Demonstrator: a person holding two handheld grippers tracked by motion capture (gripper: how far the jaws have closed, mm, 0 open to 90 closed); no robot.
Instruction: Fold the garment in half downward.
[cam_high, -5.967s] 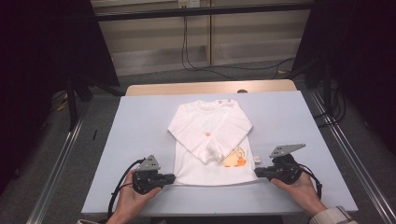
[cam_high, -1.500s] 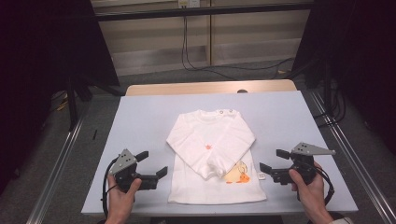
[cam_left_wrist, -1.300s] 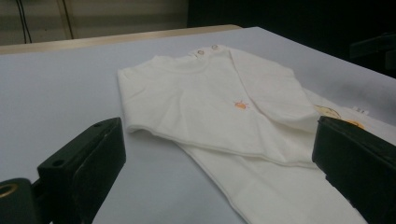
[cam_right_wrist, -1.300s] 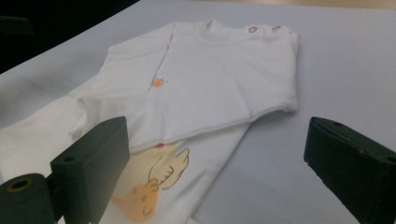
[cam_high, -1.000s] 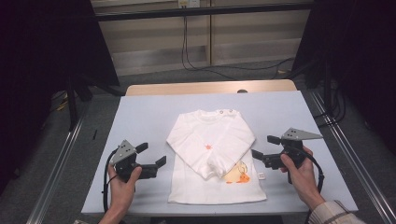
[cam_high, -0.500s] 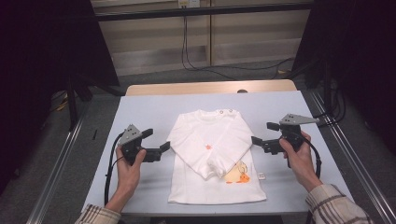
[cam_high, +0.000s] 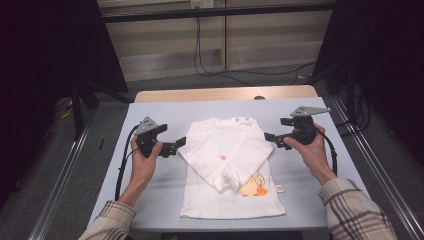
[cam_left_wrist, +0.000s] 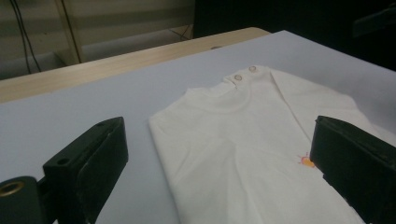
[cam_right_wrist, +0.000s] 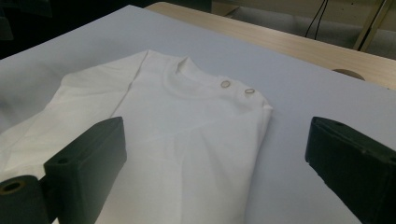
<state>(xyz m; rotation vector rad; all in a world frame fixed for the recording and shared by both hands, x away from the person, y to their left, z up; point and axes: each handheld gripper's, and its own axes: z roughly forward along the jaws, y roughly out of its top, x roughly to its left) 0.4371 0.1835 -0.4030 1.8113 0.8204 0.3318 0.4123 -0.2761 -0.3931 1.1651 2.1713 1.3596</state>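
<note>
A white long-sleeved child's shirt (cam_high: 220, 195) lies flat on the table, both sleeves folded across its chest, an orange and yellow print near the hem. My left gripper (cam_high: 176, 146) hovers open beside the shirt's left shoulder, jaws pointing at it. My right gripper (cam_high: 272, 141) is open at the right shoulder, by the sleeve fold. In the left gripper view the shirt (cam_left_wrist: 261, 107) lies ahead of the spread jaws of the left gripper (cam_left_wrist: 217, 126). In the right gripper view the right gripper (cam_right_wrist: 215, 126) frames the collar of the shirt (cam_right_wrist: 187, 116). Nothing is between either pair of jaws.
The pale blue table top (cam_high: 150, 185) has bare strips left and right of the shirt. A wooden edge (cam_high: 225, 94) runs along its far side. Two snap buttons (cam_high: 241, 119) sit on one shoulder. Metal rails (cam_high: 60, 190) flank the table.
Six seconds ago both grippers were at the hem corners. The shirt has since slid toward the person. Both grippers have moved forward along its sides to the shoulders, jaws open.
</note>
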